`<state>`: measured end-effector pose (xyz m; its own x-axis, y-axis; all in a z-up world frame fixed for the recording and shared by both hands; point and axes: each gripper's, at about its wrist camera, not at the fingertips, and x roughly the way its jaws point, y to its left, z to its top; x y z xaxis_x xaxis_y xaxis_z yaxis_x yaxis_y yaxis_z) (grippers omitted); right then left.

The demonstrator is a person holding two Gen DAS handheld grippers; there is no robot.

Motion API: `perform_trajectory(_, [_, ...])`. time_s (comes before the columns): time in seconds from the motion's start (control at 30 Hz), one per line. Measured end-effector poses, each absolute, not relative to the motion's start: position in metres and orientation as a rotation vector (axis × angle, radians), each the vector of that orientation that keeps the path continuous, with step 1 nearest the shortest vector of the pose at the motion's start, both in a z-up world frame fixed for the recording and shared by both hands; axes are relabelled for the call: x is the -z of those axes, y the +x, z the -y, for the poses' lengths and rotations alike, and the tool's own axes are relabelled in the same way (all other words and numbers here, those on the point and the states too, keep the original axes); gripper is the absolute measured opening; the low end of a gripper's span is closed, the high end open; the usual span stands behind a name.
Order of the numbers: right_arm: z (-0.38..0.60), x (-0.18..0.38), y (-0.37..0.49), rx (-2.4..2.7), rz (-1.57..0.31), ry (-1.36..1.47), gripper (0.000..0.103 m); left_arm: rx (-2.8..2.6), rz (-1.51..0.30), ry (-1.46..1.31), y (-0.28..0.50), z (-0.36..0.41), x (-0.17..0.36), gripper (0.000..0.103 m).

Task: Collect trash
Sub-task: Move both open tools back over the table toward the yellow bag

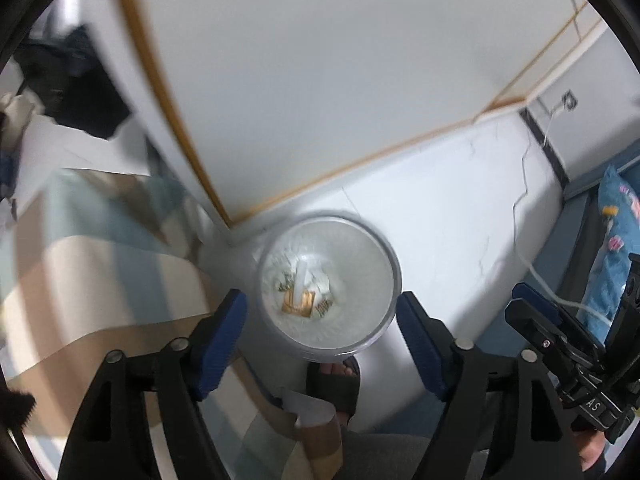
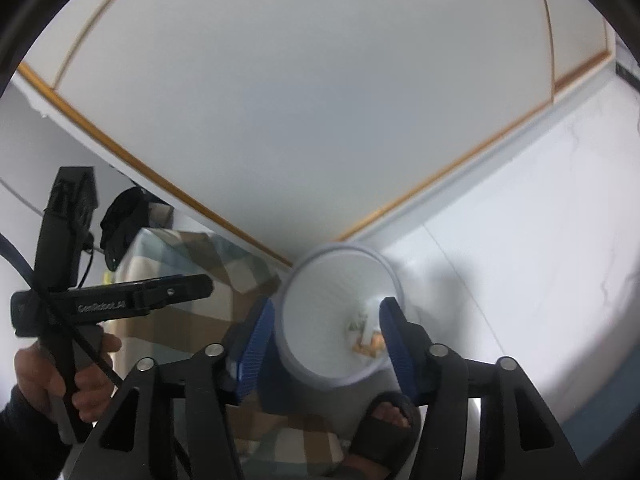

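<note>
1. Below, a round translucent white plastic waste bin stands on the white tiled floor, close to the corner of a white cabinet with a thin gold edge strip.
2. Trash lies at the bin's bottom — an orange wrapper and white paper scraps; in the right wrist view the same bits show low inside the bin.
3. Left tool: released, its blue-padded fingers spread either side of the bin's rim as seen from above, nothing between them.
4. Right tool: also released and holding nothing; the bin's mouth shows in the gap between its fingers.
5. Edges: the bin sits just beside a bed covered in a beige, brown and pale blue checked sheet, whose edge runs along the left.
6. A foot in a black slipper stands on the floor just beside the bin.
7. Open room: bare floor stretches to the right of the bin, crossed by a thin white cable — a blue patterned cloth lies at the far right edge.
8. A hand grips the left tool's black handle.
</note>
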<state>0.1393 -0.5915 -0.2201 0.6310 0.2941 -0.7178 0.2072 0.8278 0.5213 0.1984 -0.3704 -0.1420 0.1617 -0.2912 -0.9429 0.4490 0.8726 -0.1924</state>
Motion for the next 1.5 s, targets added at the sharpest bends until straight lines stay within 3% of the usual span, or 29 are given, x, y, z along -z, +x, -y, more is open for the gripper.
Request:
perform_trajectory(0.13, [0.576, 0.178, 0.131, -0.059, -0.838, 0.571, 0.061, 0.485, -1.216, 0.085, 0.192, 0.336, 0.107, 0.078])
perform_trajectory(0.23, [0.561, 0.15, 0.126, -0.055, -0.79, 0.536, 0.067, 0.415, -1.111, 0.068, 0.184, 0.302, 0.078, 0.087])
perform_trajectory(0.57, [0.499, 0.07, 0.107, -0.1, -0.665, 0.429, 0.081, 0.304, -0.889, 0.042, 0.156, 0.212, 0.016, 0.089])
perform_trajectory(0.73, [0.456, 0.04, 0.096, -0.139, -0.619, 0.385, 0.083, 0.233, -0.821, -0.018, 0.141, 0.159, -0.001, 0.091])
perform_trajectory(1.07, [0.368, 0.016, 0.088, -0.222, -0.544, 0.298, 0.091, 0.108, -0.738, -0.122, 0.118, 0.079, -0.015, 0.092])
perform_trajectory(1.5, [0.252, 0.033, 0.104, -0.337, -0.559, 0.192, 0.095, -0.048, -0.671, -0.226, 0.111, -0.018, 0.015, 0.096])
